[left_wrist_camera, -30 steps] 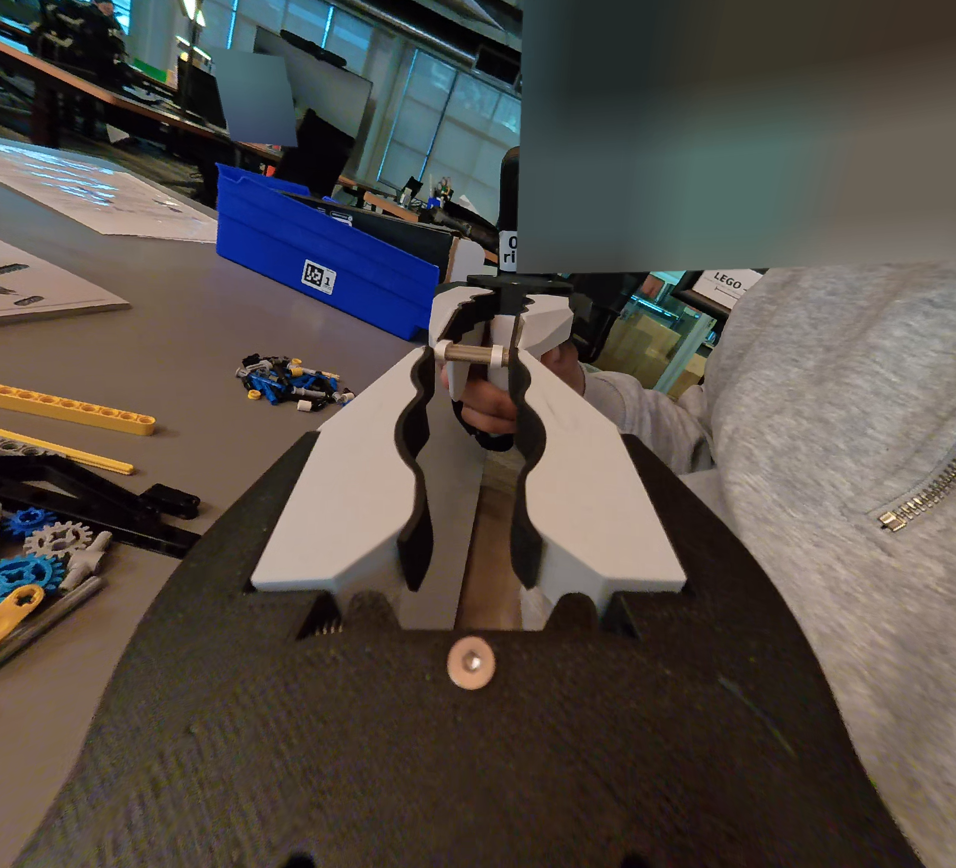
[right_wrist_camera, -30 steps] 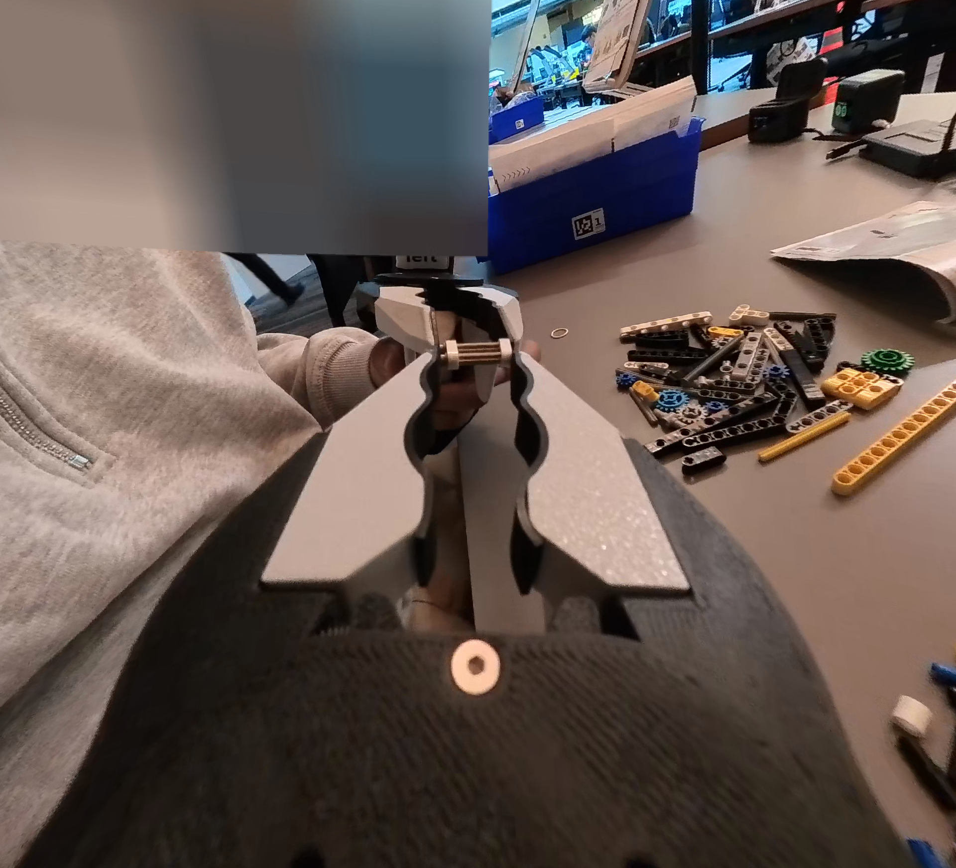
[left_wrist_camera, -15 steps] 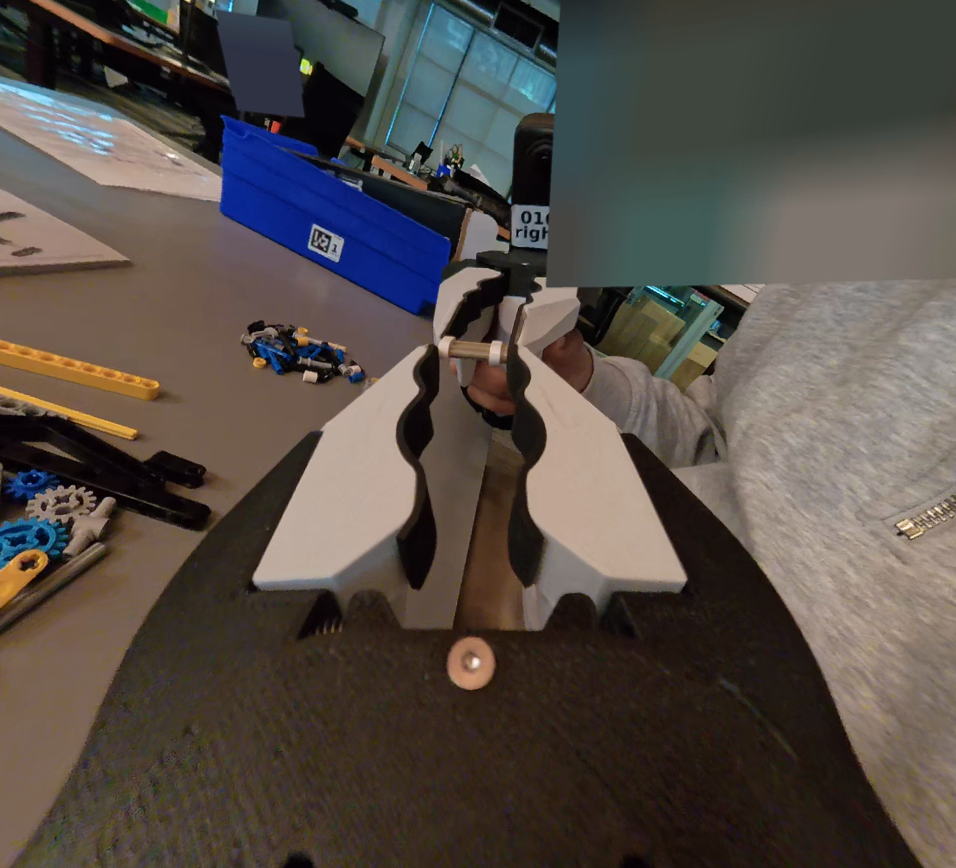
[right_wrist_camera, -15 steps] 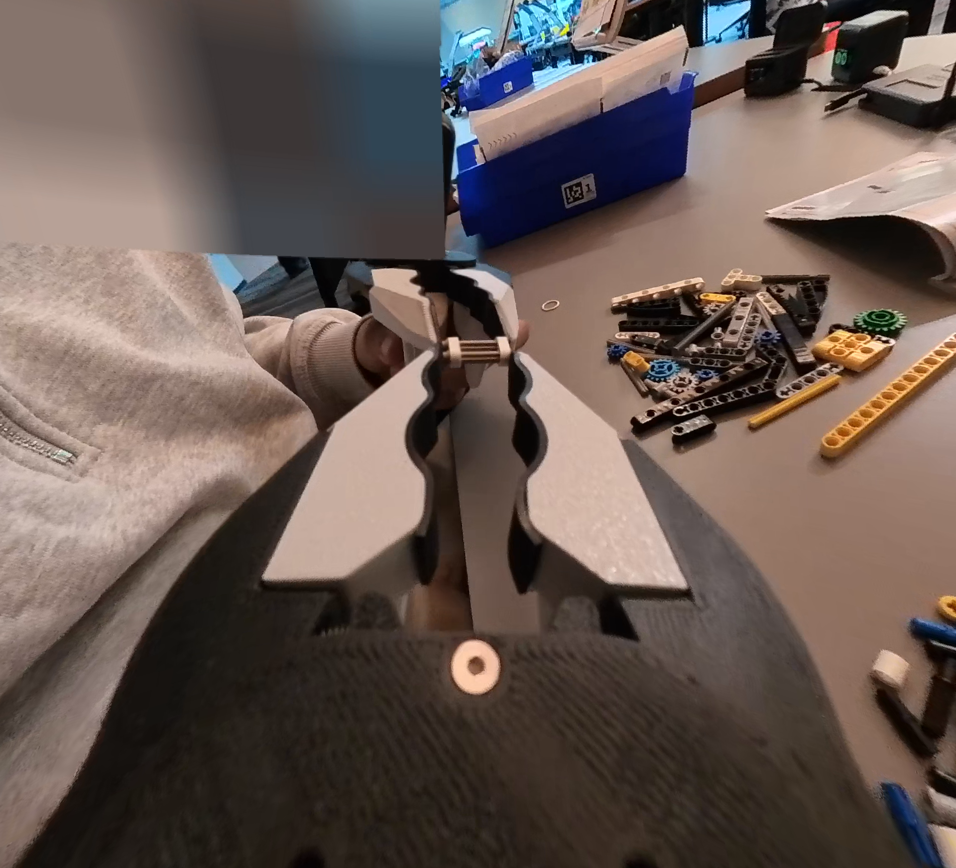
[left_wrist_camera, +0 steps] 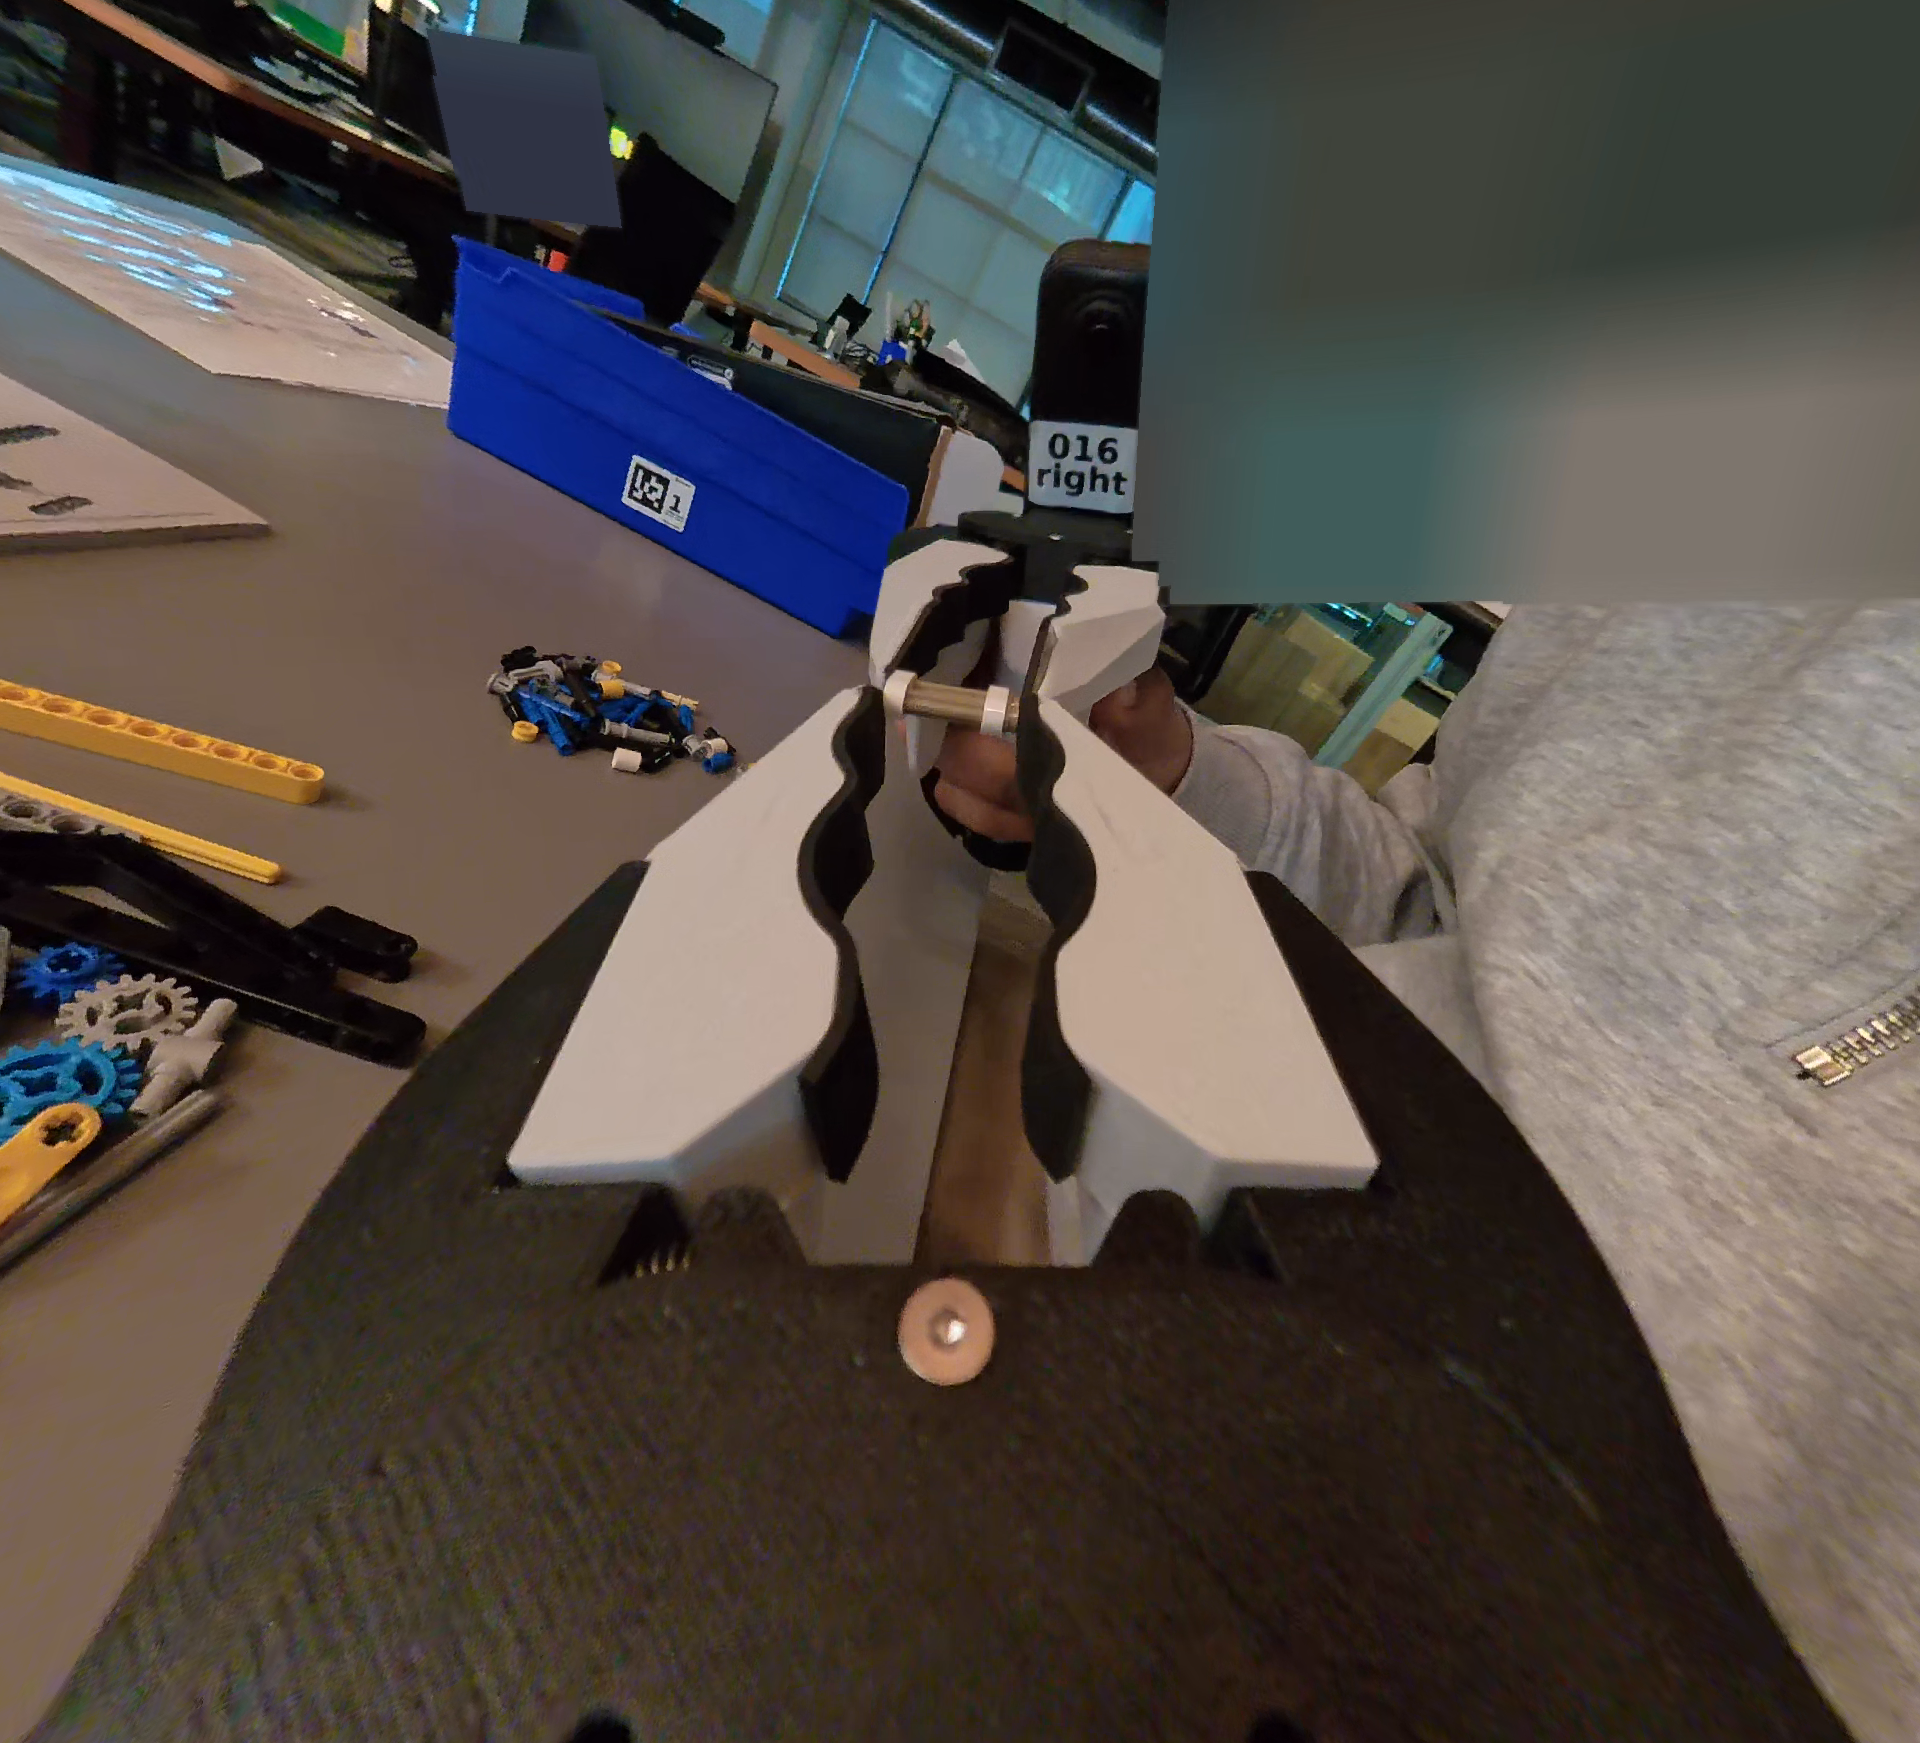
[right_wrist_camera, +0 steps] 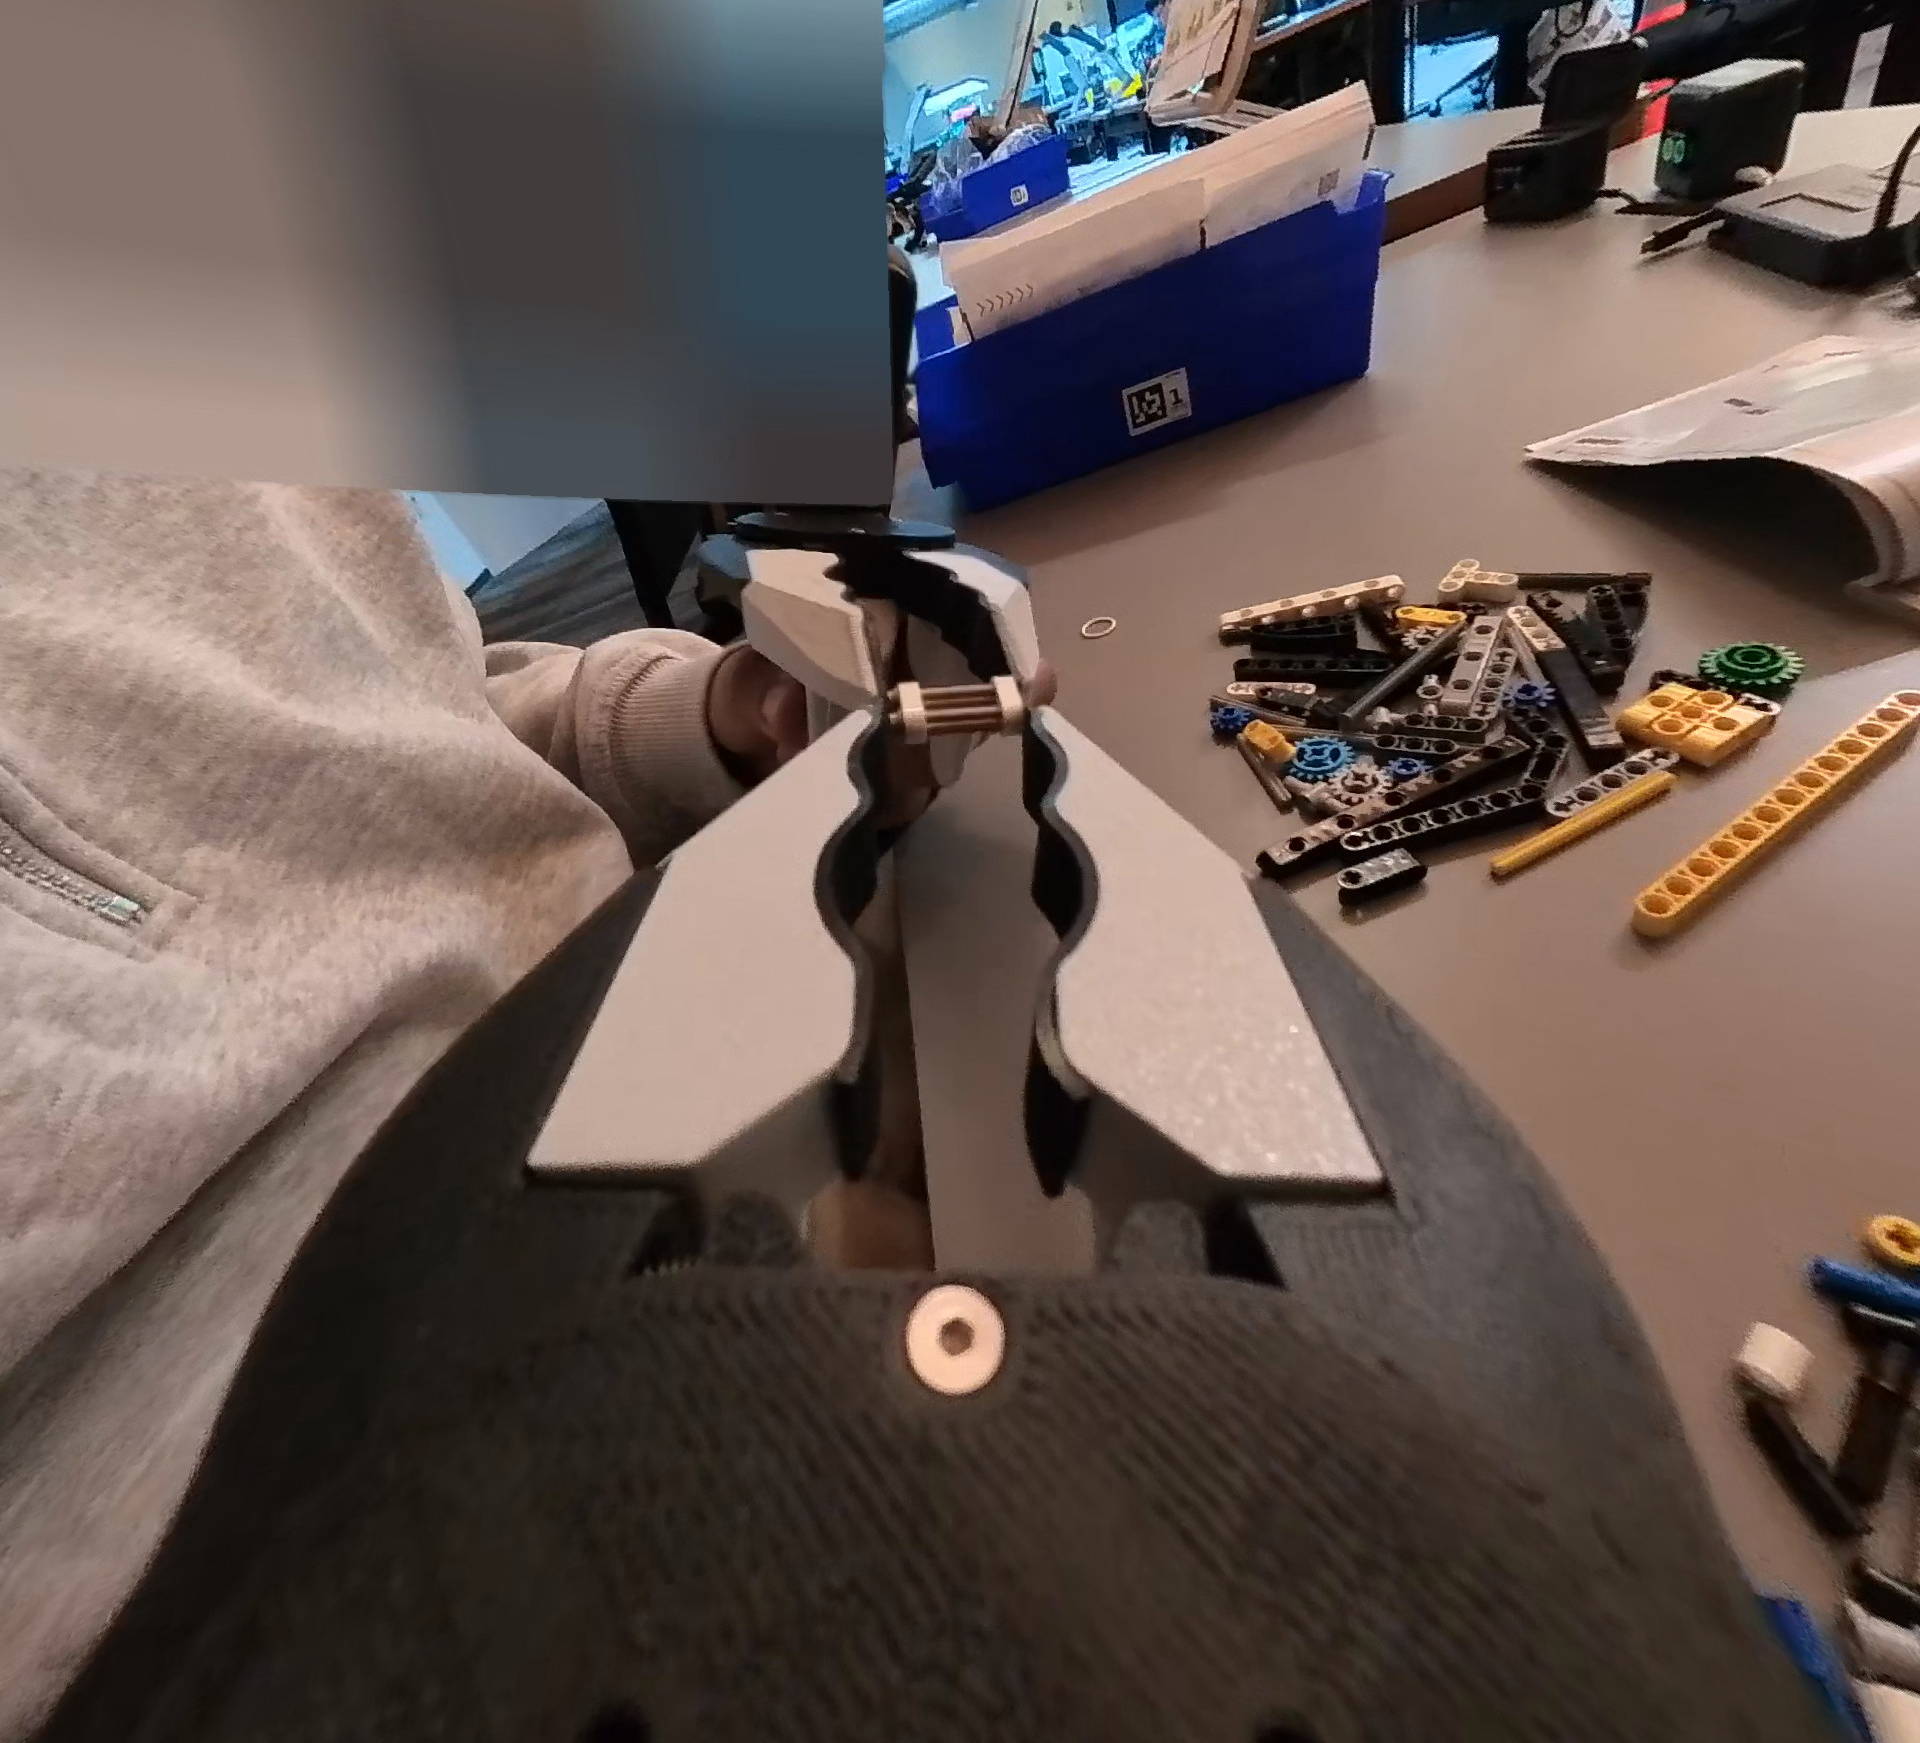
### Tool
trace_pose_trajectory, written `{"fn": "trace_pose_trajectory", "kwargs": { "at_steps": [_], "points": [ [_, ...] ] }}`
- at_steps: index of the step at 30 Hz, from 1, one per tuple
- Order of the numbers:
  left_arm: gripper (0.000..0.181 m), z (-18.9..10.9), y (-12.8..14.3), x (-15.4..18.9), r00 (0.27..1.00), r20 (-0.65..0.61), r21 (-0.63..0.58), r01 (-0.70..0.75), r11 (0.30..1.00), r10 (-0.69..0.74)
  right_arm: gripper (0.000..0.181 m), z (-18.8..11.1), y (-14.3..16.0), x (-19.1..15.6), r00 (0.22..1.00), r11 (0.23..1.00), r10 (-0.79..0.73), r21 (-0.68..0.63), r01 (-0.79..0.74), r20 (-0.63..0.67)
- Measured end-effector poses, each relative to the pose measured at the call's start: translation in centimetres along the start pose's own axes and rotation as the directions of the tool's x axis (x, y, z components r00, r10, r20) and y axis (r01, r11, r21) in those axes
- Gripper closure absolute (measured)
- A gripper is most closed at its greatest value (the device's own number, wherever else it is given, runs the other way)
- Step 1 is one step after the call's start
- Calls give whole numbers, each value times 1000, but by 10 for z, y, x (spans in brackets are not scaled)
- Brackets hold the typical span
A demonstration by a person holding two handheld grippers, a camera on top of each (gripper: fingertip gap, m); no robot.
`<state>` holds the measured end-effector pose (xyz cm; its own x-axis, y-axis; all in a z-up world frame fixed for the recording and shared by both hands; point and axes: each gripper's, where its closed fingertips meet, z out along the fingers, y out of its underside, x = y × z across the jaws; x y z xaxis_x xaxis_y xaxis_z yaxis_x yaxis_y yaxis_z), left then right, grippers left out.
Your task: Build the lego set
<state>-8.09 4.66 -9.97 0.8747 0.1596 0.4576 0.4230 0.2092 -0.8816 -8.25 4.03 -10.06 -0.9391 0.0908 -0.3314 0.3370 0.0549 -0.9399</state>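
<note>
Two grippers meet tip to tip on one tan axle point(left_wrist_camera: 943, 706) with white end bushes.
Left gripper point(left_wrist_camera: 951, 717) and right gripper point(right_wrist_camera: 956, 711) both clamp it; only the right view shows a green gear point(right_wrist_camera: 1754, 667).

Bare worktop point(right_wrist_camera: 1299, 1122) lay open between the black beam pile point(right_wrist_camera: 1455, 737) and the right hand-held gripper point(right_wrist_camera: 961, 711), while the blue bin point(right_wrist_camera: 1153, 363) and grey sleeve point(right_wrist_camera: 312, 758) blocked passage behind and left.

Left gripper point(left_wrist_camera: 951, 711) clamps a tan axle point(left_wrist_camera: 948, 707) endwise, facing the right gripper point(left_wrist_camera: 1013, 628).
</note>
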Motion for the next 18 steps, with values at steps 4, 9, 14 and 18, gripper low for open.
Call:
{"fn": "trace_pose_trajectory", "kwargs": {
  "at_steps": [4, 9, 14, 18],
  "points": [
    [157, -2, -5, 9, 994, -19, 24, -108, 994, 108, 157, 1, -4, -8, 997, 997, -77, 15, 77, 9],
    [156, -4, -11, 24, 967, -29, 65, -251, 966, 253, 153, 0, -14, -22, 978, 976, -211, 55, 211, -1],
    [156, -4, -14, 30, 960, -42, 83, -273, 959, 277, 158, -1, -17, -30, 962, 960, -273, 71, 272, 3],
    [156, -5, -17, 35, 954, -50, 103, -291, 951, 297, 158, -1, -22, -35, 935, 932, -353, 75, 354, -30]
  ]
}}
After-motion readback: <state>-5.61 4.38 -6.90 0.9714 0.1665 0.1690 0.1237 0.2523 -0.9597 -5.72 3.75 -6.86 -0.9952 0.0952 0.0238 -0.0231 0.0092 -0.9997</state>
